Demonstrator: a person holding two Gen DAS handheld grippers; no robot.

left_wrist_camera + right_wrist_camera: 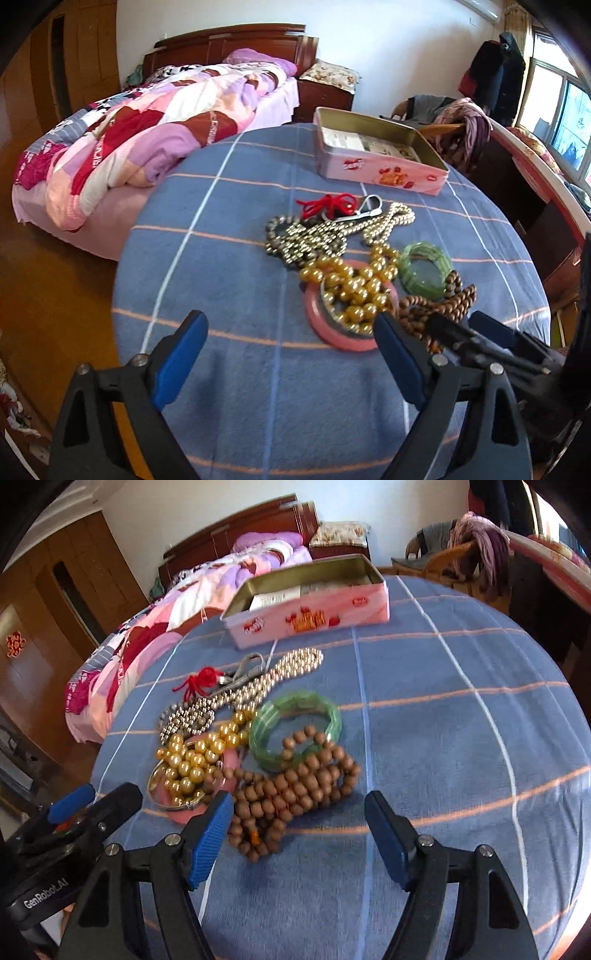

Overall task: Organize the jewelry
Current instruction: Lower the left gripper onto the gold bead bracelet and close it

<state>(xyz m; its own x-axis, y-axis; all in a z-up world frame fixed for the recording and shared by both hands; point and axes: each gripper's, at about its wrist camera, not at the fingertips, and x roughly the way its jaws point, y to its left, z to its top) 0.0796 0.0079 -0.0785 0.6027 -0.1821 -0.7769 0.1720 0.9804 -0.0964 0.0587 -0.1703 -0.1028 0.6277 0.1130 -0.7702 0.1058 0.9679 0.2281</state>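
The right gripper [299, 827], its blue-padded jaws parted and empty, hangs low over a table draped in a blue checked cloth [443, 738], one finger just beside a coiled strand of brown wooden beads [295, 786]. The left gripper [291, 354] stands wider apart and equally empty, its right finger at the edge of a pink ring-shaped bangle [332, 332] on which a heap of large gold-coloured pearl beads [354, 288] rests.

The jewelry lies in one tangled cluster near the table's middle — a translucent green bangle [295, 731] with the wooden strand partly over it, a long rope of small silvery beads [251, 690], a red knotted cord [199, 681] and a metal clasp piece that cannot be made out clearly. Beyond the pile sits an open pink rectangular tin [314, 602] with papers or cards inside, the likely destination.

The wooden strand looks light and limp; it would probably sag and trail, so pinching across several bunched loops seems safer than catching a single bead. The green bangle appears rigid, smooth and possibly brittle — a hold across its band, set down gently, seems best. The pearl heap looks slippery and overlaps its neighbours, so lifting it may drag them along.
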